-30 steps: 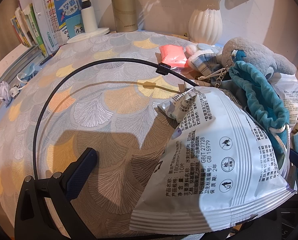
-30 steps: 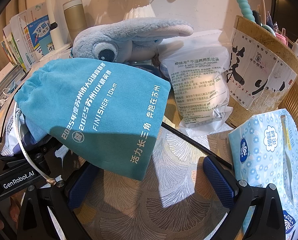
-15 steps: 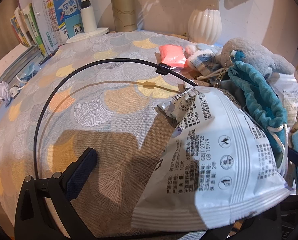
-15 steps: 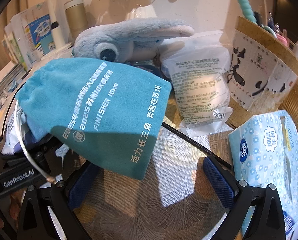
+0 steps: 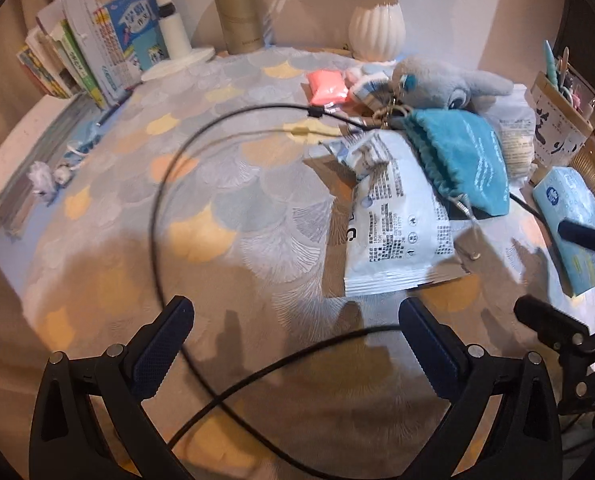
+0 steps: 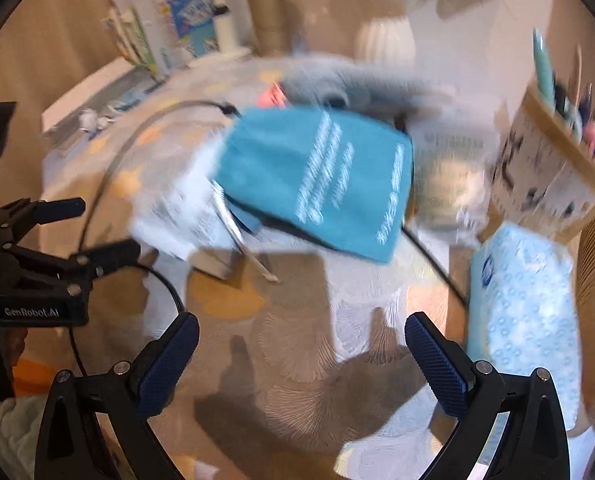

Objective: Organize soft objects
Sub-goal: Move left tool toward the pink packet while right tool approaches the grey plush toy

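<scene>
Left black two-finger tongs [image 5: 296, 334] and right black two-finger tongs [image 6: 302, 347] (blue-padded fingers) both spread wide, empty, side by side.

- The left wrist view looks from low over the near edge of the fan-patterned tablecloth [image 5: 225, 184] toward the back wall, with the white ribbed vase [image 5: 376, 31] far off.
- The right wrist view sits further right, facing the same way, somewhat blurred, close to the pale blue tissue pack [image 6: 525, 300].
- Both share the teal velvet drawstring pouch [image 5: 463, 162] [image 6: 321, 180] and the white printed wipes packet [image 5: 393, 216] [image 6: 177, 216].
</scene>
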`<act>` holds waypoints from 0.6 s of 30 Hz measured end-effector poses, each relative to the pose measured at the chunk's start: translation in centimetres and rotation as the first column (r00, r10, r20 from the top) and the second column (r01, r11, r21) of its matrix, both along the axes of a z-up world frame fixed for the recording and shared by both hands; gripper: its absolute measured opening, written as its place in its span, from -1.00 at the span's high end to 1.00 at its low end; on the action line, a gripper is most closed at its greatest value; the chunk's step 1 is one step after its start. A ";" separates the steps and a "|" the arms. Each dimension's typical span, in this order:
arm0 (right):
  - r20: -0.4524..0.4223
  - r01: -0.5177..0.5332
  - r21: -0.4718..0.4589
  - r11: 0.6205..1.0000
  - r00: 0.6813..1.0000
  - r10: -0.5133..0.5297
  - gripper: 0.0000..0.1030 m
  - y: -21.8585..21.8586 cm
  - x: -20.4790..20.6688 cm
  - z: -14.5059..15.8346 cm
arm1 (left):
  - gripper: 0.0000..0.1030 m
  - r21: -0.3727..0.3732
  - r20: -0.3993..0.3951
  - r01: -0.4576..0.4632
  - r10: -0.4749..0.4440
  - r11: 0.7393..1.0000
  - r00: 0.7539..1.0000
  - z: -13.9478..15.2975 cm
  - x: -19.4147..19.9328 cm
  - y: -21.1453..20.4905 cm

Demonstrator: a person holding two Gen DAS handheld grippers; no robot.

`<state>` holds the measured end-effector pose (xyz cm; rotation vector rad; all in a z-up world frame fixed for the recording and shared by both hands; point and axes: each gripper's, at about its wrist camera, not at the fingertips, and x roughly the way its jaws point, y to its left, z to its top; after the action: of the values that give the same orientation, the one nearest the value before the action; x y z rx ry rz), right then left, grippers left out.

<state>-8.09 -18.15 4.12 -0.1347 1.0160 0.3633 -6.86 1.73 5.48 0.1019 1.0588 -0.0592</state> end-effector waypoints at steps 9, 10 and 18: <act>0.187 -0.092 -0.045 0.995 0.977 0.099 -1.00 2.5 -0.4 4.5 | -0.98 -0.022 0.082 -0.056 0.057 0.998 0.995 5.9 2.8 -0.9; 0.194 -0.090 -0.045 0.995 0.976 0.097 -1.00 2.1 -0.5 4.9 | -0.98 -0.024 0.083 -0.069 0.071 0.997 0.994 6.4 3.2 -0.8; 0.247 -0.044 -0.007 0.999 0.968 0.044 -1.00 0.6 0.3 7.6 | -0.98 -0.068 0.116 -0.150 0.157 0.986 0.981 9.9 5.6 -0.2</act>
<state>-7.82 -17.53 11.68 -0.1996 0.7679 0.3760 -1.28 1.56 15.42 -0.0291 0.9404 0.0547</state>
